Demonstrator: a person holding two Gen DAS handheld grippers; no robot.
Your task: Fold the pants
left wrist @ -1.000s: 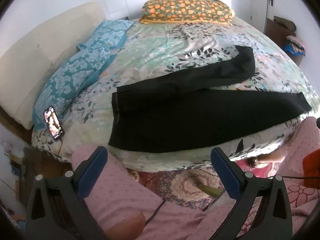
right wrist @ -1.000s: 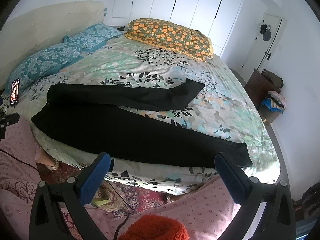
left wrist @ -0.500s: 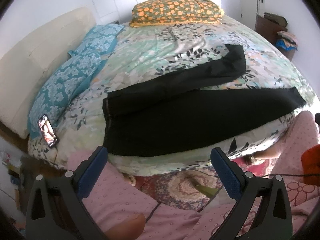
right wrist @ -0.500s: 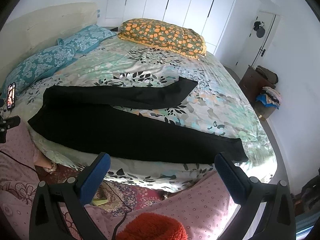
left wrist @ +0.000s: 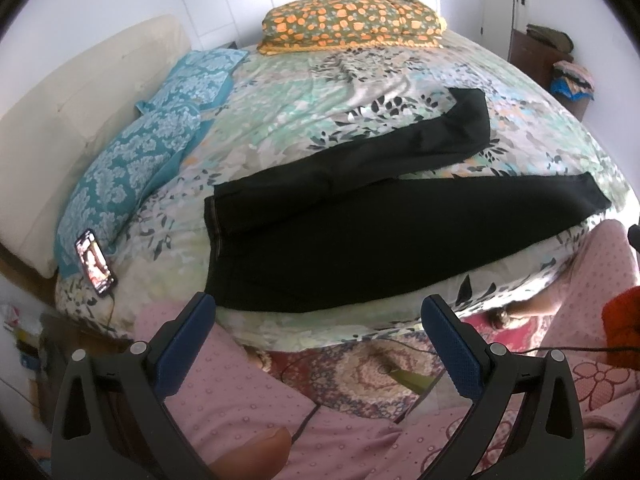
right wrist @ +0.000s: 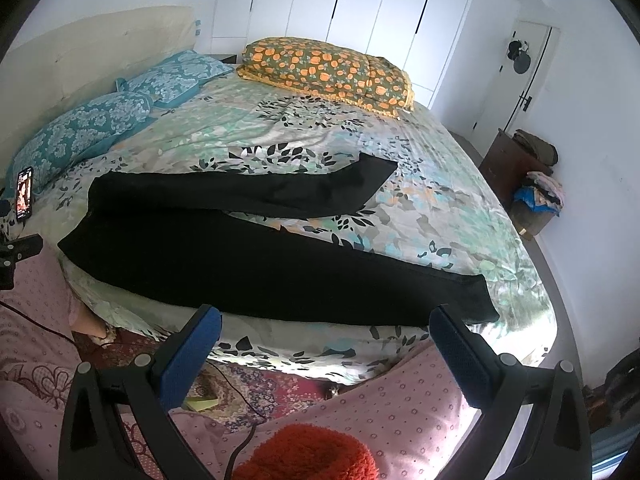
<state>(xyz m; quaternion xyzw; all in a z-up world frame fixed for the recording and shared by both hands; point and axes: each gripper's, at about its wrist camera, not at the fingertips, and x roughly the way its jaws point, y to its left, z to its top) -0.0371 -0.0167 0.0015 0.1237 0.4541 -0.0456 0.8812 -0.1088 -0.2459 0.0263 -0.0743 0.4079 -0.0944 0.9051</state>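
Black pants [left wrist: 360,232] lie flat on the floral bedspread [left wrist: 304,112], waistband to the left, both legs stretched right and splayed apart. In the right wrist view the pants [right wrist: 248,256] run along the bed's near edge, with the near leg's hem at the right. My left gripper [left wrist: 318,336] hangs open, off the bed, just short of the waist end. My right gripper [right wrist: 326,338] is open too, held before the near leg, touching nothing. Both pairs of blue pads are empty.
A phone [left wrist: 96,262] lies at the bed's left corner by two teal pillows [left wrist: 136,164]. An orange-patterned pillow [left wrist: 352,24] sits at the far side. Pink-clad legs [left wrist: 224,392] and a patterned rug [left wrist: 360,364] are below; a dresser with clothes [right wrist: 528,180] stands right.
Both grippers have risen and drawn back slightly, so the bed sits lower in each view. The pants have not moved. Both grippers stay open.
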